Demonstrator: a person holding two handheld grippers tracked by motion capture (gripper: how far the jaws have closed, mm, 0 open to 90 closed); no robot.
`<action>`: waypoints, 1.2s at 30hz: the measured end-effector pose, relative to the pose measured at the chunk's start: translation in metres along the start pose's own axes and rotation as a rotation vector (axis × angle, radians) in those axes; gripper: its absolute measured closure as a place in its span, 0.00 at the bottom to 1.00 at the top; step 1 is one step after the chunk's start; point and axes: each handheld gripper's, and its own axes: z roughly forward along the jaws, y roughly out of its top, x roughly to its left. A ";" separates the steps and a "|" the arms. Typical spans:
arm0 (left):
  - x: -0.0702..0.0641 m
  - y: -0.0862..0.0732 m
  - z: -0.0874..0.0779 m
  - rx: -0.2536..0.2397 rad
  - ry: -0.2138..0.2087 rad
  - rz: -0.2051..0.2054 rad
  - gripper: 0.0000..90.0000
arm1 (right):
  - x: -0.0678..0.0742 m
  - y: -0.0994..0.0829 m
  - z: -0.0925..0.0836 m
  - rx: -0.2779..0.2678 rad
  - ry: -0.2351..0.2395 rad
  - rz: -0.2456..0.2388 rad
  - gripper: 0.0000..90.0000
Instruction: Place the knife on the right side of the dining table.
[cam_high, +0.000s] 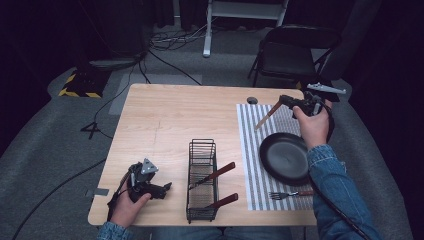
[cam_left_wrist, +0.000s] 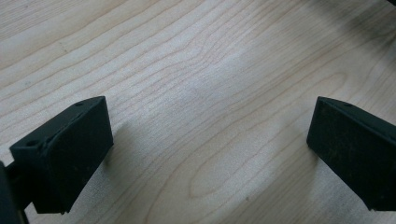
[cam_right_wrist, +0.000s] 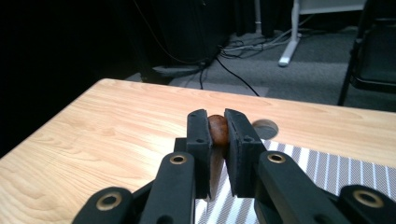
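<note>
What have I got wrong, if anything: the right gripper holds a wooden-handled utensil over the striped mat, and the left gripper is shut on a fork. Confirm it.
The left gripper is not shut on a fork. The left gripper view shows its jaws wide apart over bare wooden table. The fork lies on the striped mat. The right gripper does hold the wooden-handled utensil.

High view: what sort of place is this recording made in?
Probably a recording studio or lab rather than a home: a lone wooden table on grey carpet, dark drapes around it, loose cables on the floor, and a folding chair behind.

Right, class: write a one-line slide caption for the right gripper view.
Right gripper shut on a brown-handled utensil above the striped placemat on a wooden table.
</note>
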 end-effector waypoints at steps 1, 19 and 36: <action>0.000 0.000 0.000 0.000 0.000 0.000 0.01 | 0.000 0.000 0.000 0.000 0.000 0.000 0.91; 0.000 0.000 0.000 0.000 -0.001 -0.004 0.01 | -0.015 -0.011 0.006 0.021 -0.023 0.077 0.89; 0.000 0.000 0.000 0.000 -0.002 -0.004 0.01 | -0.039 -0.015 0.008 0.051 -0.094 0.061 0.61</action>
